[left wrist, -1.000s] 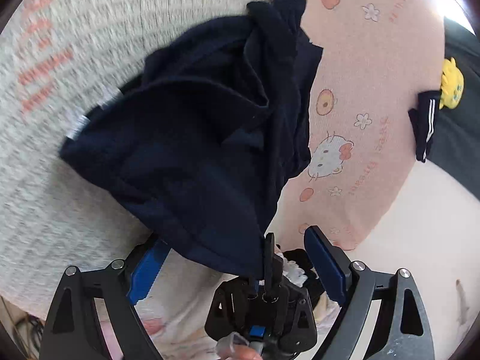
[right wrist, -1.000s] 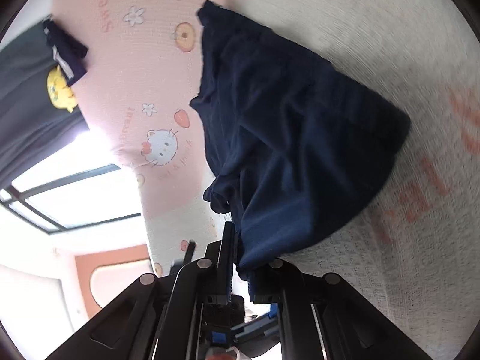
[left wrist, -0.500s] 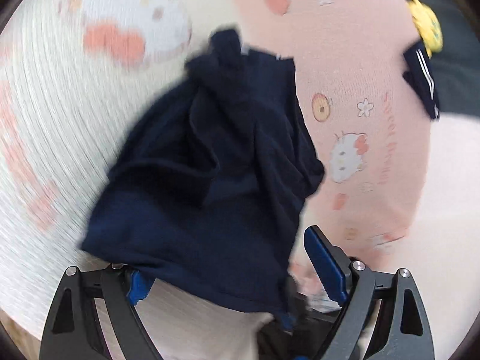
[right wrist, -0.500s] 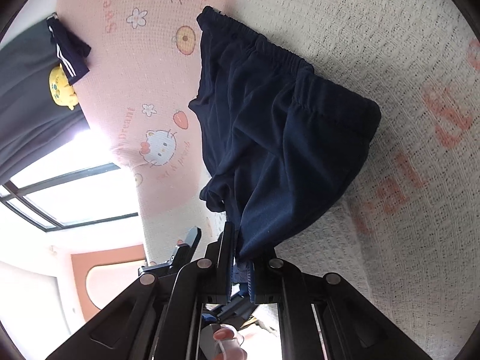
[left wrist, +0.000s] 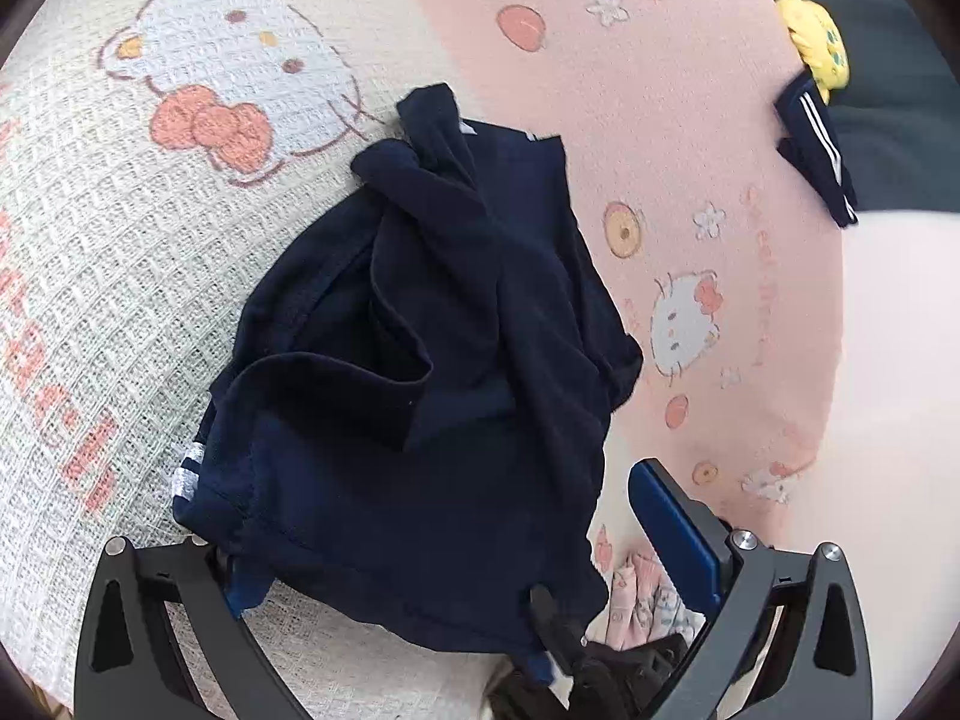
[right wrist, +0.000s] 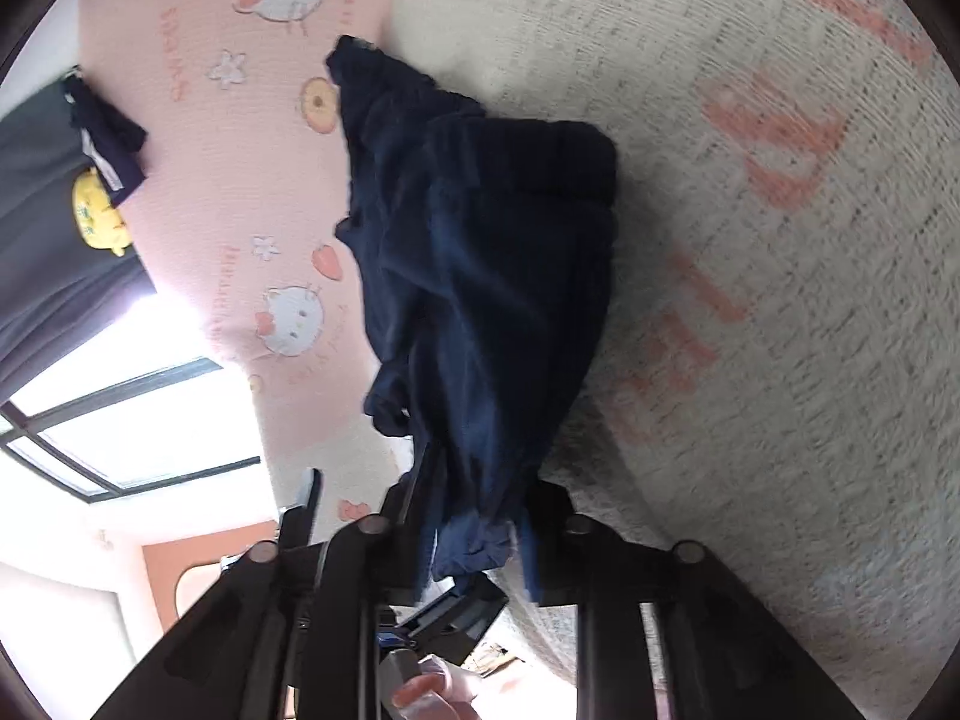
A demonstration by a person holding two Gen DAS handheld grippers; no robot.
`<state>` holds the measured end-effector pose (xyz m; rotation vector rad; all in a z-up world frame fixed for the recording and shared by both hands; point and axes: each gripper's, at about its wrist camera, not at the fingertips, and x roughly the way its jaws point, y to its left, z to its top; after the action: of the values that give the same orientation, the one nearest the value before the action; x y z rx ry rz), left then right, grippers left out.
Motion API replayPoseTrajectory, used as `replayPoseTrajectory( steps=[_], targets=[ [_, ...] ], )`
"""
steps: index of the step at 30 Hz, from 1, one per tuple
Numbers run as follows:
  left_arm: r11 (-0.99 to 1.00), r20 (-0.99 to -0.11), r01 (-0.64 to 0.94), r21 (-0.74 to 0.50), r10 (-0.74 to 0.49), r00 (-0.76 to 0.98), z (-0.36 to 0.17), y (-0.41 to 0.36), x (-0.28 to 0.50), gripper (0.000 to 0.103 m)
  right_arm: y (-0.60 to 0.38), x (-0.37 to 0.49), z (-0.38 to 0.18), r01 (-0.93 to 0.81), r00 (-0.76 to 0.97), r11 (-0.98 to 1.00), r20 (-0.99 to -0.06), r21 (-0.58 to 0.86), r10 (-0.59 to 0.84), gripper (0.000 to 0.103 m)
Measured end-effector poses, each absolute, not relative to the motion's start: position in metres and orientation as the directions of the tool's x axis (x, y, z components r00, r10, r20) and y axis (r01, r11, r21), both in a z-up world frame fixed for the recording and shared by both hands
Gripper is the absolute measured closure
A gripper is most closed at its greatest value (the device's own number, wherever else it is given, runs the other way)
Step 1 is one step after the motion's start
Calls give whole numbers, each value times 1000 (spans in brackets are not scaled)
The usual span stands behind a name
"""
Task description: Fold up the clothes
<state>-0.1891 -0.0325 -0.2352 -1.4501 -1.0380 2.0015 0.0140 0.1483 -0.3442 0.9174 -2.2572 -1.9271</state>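
Dark navy shorts [left wrist: 432, 372] with white side stripes lie crumpled where the cream waffle blanket [left wrist: 120, 276] meets its pink cartoon-print part. My left gripper [left wrist: 450, 546] stands wide open and its jaws are still opening. The shorts' near hem drapes over its left finger, and its blue right pad [left wrist: 672, 522] is bare. In the right wrist view the shorts [right wrist: 492, 276] run down into my right gripper [right wrist: 480, 528]. Its jaws are opening, and a bunched corner of the hem sits loosely between them.
A small folded navy piece with white stripes [left wrist: 816, 144] lies at the far right on the pink print. Beside it is a dark grey garment [left wrist: 900, 120] with a yellow figure [left wrist: 819, 48]. A bright window [right wrist: 120, 408] and a person's fingertip [right wrist: 420, 690] show in the right wrist view.
The shorts have sunk from hanging spread to a crumpled heap on the blanket. The left gripper has rolled and spread wider. The right jaws have parted around the hem.
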Motion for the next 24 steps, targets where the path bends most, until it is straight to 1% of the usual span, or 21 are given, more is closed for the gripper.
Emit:
replayPoseTrajectory(
  steps=[1,3,4,5,6,7,8,9,11,12,13,14,16,18,19,20,21,23,24],
  targets=[
    [-613,-594,58,-788,730,-338,-235,-32,-189,0,148,12,-341,-397,-826,41,-337,917,-451,69],
    [-619,-600,53,-784,732,-324,-234,-32,-192,0,147,6,-334,-376,-823,13,-327,927,-464,53],
    [-619,-601,54,-784,734,-316,-234,-32,-193,0,146,2,-332,-369,-824,2,-327,929,-462,50],
    [-621,-605,57,-782,734,-309,-234,-33,-194,3,145,-1,-330,-362,-826,-9,-326,932,-460,48],
    [-624,-611,65,-778,730,-306,-234,-36,-193,7,145,-5,-330,-353,-827,-15,-320,935,-463,48],
    [-628,-617,73,-775,726,-303,-235,-38,-193,21,145,-8,-330,-344,-827,-20,-313,939,-467,48],
    [-635,-627,80,-768,720,-298,-236,-41,-193,43,145,-11,-331,-333,-829,-28,-307,943,-467,48],
    [-644,-636,84,-760,713,-294,-239,-45,-194,53,146,-15,-331,-321,-831,-36,-300,946,-468,48],
    [-634,-634,104,-766,719,-284,-248,-55,-197,78,145,-23,-330,-309,-829,-67,-303,949,-469,49],
    [-620,-629,128,-774,727,-275,-254,-61,-198,86,144,-28,-329,-306,-827,-88,-310,948,-470,50],
    [-599,-617,156,-785,740,-266,-262,-67,-199,96,142,-29,-328,-315,-817,-124,-336,941,-468,50],
    [-566,-594,180,-804,762,-258,-269,-72,-200,99,140,-31,-327,-325,-808,-162,-363,932,-465,52],
    [-521,-555,190,-832,795,-247,-277,-78,-201,99,135,-34,-325,-343,-787,-236,-416,909,-456,58],
    [-574,-590,138,-807,771,-240,-270,-73,-202,99,131,-35,-324,-355,-772,-309,-463,882,-435,76],
    [-623,-623,87,-778,744,-242,-263,-67,-201,99,129,-35,-325,-358,-768,-344,-484,868,-420,81],
    [-677,-660,24,-736,709,-249,-255,-59,-199,99,128,-35,-326,-361,-764,-380,-503,852,-403,94],
    [-735,-701,-52,-676,664,-261,-246,-50,-196,99,129,-34,-330,-375,-754,-396,-524,838,-395,103],
    [-827,-771,-184,-532,562,-299,-230,-30,-189,99,131,-36,-329,-384,-737,-411,-542,827,-404,103],
    [-865,-800,-243,-439,500,-331,-223,-19,-184,99,132,-37,-328,-388,-728,-417,-551,822,-408,103]
  ],
)
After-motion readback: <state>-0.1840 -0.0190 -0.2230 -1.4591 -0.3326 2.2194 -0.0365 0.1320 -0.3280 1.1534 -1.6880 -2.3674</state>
